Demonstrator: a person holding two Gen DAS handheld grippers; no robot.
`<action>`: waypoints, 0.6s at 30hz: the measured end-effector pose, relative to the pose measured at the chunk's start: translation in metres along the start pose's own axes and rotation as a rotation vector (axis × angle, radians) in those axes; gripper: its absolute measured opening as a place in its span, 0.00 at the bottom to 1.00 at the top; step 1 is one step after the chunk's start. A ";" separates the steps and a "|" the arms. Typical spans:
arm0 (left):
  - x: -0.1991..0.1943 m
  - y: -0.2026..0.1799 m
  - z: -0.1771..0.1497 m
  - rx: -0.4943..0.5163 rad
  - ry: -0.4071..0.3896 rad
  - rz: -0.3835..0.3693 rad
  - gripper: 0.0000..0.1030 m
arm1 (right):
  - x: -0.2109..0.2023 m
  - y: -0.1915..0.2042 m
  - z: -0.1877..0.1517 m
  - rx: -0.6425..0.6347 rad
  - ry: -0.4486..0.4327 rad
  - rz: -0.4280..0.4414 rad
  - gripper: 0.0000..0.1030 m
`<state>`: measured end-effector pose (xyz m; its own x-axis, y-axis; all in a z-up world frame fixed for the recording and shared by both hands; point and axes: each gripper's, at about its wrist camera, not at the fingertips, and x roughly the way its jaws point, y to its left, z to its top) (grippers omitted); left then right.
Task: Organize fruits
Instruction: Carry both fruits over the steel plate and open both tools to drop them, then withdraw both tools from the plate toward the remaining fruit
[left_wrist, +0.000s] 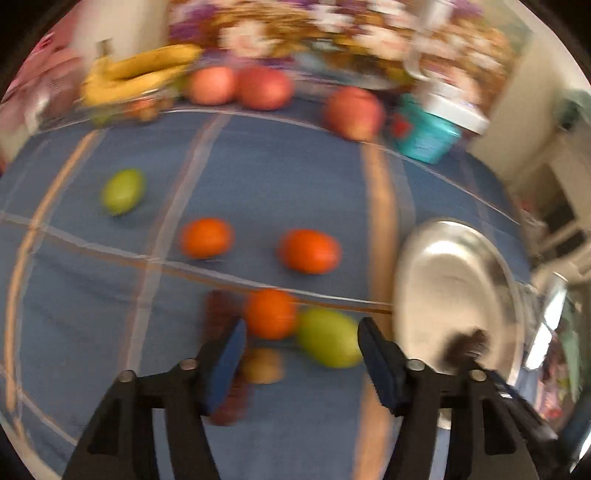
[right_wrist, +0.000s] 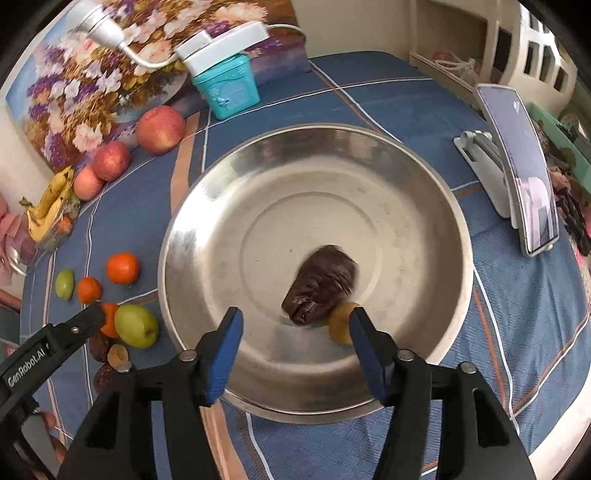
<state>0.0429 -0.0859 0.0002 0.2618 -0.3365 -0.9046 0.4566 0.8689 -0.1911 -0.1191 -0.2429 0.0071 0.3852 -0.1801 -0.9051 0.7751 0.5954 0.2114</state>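
Note:
A steel plate (right_wrist: 207, 236) holds a dark brown fruit (right_wrist: 325, 277) and a small yellow-brown fruit (right_wrist: 339, 325). My right gripper (right_wrist: 295, 314) hangs open over the plate's near side, with the small fruit just inside its right finger. My left gripper (left_wrist: 303, 324) is open above the blue cloth, left of the plate (left_wrist: 443, 280). Ahead of its fingers lie an orange (left_wrist: 271, 314), a green fruit (left_wrist: 328, 343), a small brown fruit (left_wrist: 263, 366) and dark red fruits (left_wrist: 221, 314). This view is blurred. Two more oranges (left_wrist: 207, 238) (left_wrist: 309, 251) and a small green fruit (left_wrist: 123, 191) lie farther out.
Three apples (right_wrist: 160, 129) (right_wrist: 110, 160) (right_wrist: 86, 182) and bananas (right_wrist: 51, 205) line the back left by a flower painting (right_wrist: 92, 74). A teal tin (right_wrist: 229, 88) with a white lamp base on top stands behind the plate. A phone on a stand (right_wrist: 521, 166) is at the right.

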 end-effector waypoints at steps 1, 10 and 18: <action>0.001 0.009 0.000 -0.017 0.003 0.021 0.67 | 0.001 0.003 0.000 -0.010 0.001 0.001 0.67; -0.018 0.083 0.000 -0.148 -0.069 0.187 1.00 | -0.001 0.047 -0.007 -0.120 -0.005 0.059 0.83; -0.041 0.113 -0.004 -0.237 -0.129 0.208 1.00 | -0.003 0.098 -0.021 -0.219 -0.014 0.180 0.94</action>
<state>0.0805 0.0275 0.0142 0.4410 -0.1732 -0.8806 0.1754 0.9789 -0.1047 -0.0548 -0.1675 0.0230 0.5149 -0.0662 -0.8547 0.5674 0.7736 0.2819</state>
